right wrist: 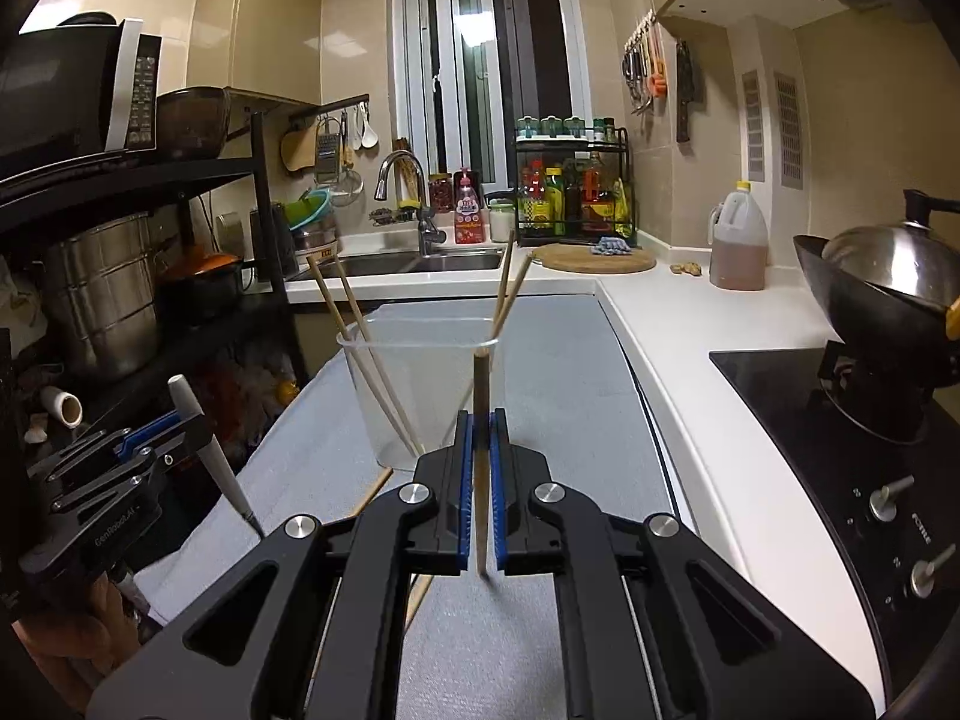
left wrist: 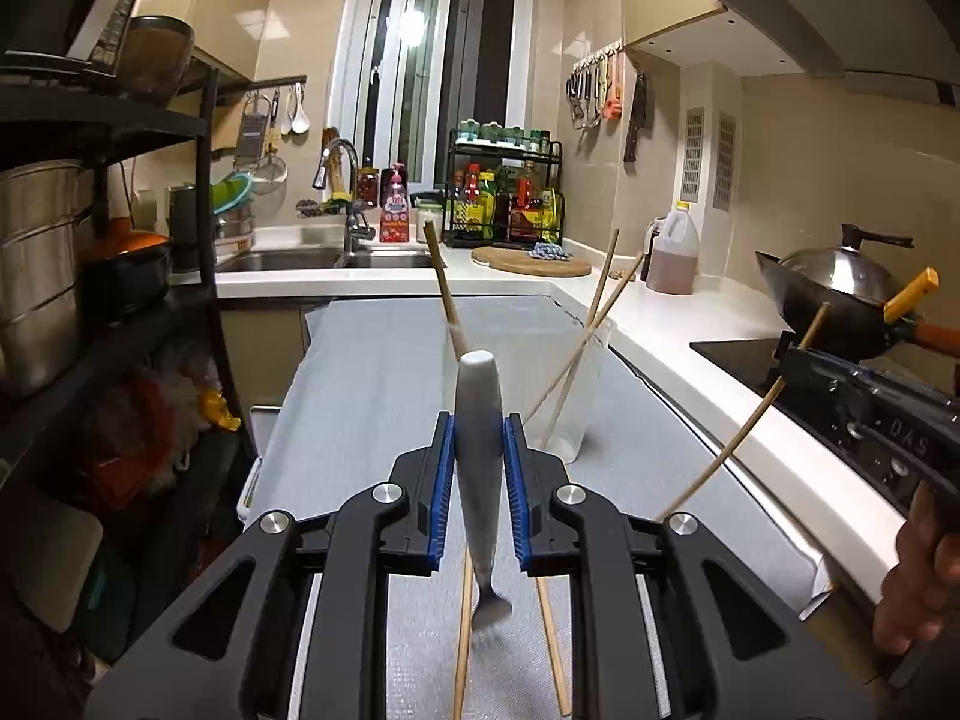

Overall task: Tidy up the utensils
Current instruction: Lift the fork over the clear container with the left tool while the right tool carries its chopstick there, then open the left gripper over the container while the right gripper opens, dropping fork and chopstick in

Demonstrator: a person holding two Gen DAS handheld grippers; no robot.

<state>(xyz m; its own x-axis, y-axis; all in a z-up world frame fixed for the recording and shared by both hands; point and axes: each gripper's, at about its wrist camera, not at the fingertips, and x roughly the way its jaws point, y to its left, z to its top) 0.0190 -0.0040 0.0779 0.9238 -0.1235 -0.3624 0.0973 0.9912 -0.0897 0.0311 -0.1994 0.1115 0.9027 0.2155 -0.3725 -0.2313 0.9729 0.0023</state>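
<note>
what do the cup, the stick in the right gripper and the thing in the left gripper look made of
Cup: clear thin plastic, probably; see-through, slightly cloudy wall. Stick in the right gripper: wood or bamboo, matte tan, likely a chopstick. Handle in the left gripper: smooth pale grey, glossy highlight; ceramic or plastic, cannot tell.

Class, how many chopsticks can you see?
7 chopsticks: two lean left in the cup, two lean right, one in the right tool, two on the mat; others may be hidden.

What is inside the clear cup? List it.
The clear cup holds four wooden chopsticks, leaning against its rim. The right gripper and its held chopstick hide part of its base.
</note>
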